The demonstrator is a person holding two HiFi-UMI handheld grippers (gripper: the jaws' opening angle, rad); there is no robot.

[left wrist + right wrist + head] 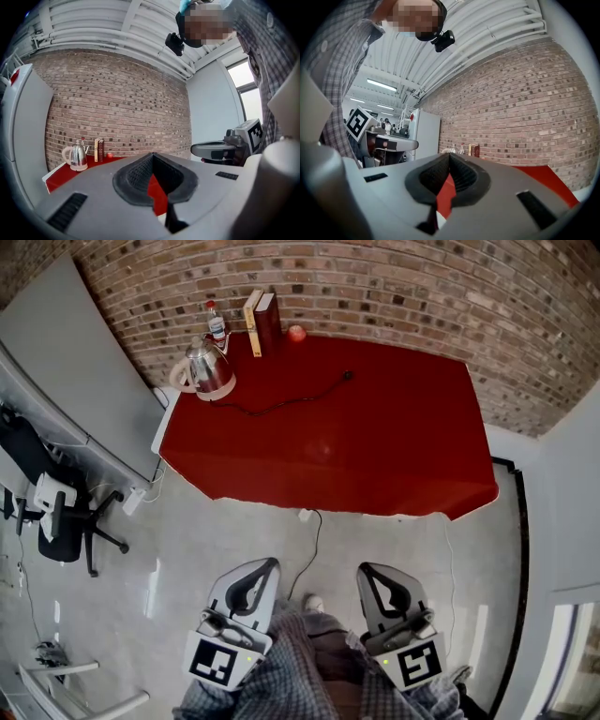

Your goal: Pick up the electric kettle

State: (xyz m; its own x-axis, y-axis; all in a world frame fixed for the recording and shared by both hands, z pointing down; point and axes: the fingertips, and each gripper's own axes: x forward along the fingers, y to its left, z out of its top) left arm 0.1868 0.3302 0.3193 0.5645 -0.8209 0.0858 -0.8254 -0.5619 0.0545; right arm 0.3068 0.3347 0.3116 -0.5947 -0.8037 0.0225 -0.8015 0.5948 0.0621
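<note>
Kettle (208,368) sits on the table (375,446) well ahead and left of both fingertips, left gripper (265,570) and right gripper (367,576) pinched shut and empty, so I'd step closer, open one, then go for the handle (177,377).

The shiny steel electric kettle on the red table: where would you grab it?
Probably by its pale looped handle: it juts from the steel kettle toward the left edge of the red table, so come in from that open side.
</note>
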